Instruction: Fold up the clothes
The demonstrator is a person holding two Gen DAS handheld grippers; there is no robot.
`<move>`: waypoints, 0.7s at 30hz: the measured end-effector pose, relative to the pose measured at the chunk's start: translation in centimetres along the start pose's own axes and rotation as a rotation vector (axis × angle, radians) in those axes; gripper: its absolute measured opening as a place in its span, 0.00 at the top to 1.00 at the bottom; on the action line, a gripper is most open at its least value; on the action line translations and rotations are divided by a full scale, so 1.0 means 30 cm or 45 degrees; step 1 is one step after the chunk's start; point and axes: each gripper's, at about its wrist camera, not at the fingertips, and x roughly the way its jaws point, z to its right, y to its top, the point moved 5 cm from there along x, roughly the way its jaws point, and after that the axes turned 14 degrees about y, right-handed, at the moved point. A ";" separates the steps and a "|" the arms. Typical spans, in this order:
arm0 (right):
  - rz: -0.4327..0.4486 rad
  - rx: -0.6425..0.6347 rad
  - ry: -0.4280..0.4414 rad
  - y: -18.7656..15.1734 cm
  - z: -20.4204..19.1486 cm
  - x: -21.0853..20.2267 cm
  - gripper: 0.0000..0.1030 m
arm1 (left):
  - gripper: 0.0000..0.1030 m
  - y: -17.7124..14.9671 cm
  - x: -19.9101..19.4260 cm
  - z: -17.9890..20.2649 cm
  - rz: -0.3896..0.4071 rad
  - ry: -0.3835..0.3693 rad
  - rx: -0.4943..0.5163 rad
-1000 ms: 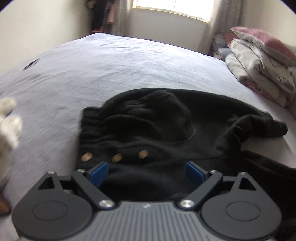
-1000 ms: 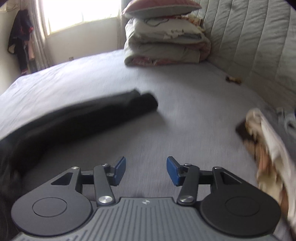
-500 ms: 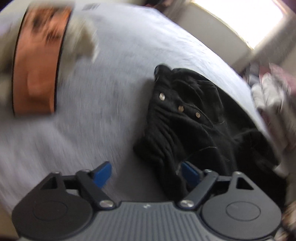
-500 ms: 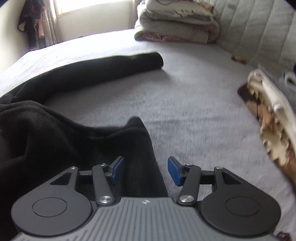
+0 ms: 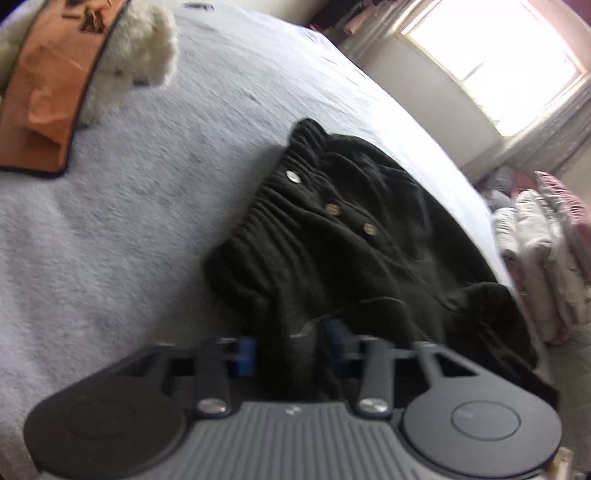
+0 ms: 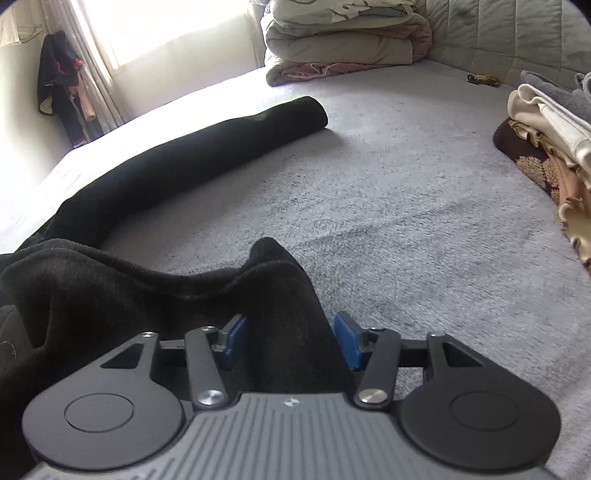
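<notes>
- The black garment (image 5: 354,236) lies crumpled on the grey bed (image 5: 129,221), filling the centre of the left wrist view and running out toward 3 o'clock; its gathered band with three pale buttons (image 5: 332,208) sits just above centre.
- The left tool (image 5: 290,347) sits at 6 o'clock of its own view. Its jaws are closing, a fold of the black fabric is bunched between the blue pads (image 5: 245,352), and both pads press against it.
- In the right wrist view the right tool (image 6: 290,341) is also at 6 o'clock. Its jaws are closing on an edge of the garment (image 6: 155,295); the cloth fills the gap and touches both pads.
- One long black sleeve (image 6: 207,147) stretches flat over the bed from 9 o'clock toward 12 o'clock, ending in a rounded cuff.
- A stack of folded clothes (image 6: 554,136) rests on the bed at 3 o'clock in the right view, well apart from the garment.
- Folded bedding (image 6: 343,40) is piled at 12 o'clock against the padded headboard (image 6: 498,33).
- An orange cloth with a fluffy white trim (image 5: 55,77) lies at 10 o'clock in the left view.
</notes>
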 end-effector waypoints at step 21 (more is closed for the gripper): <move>0.035 -0.232 -0.408 0.091 0.003 -0.076 0.71 | 0.78 0.110 -0.079 -0.099 0.203 0.230 0.107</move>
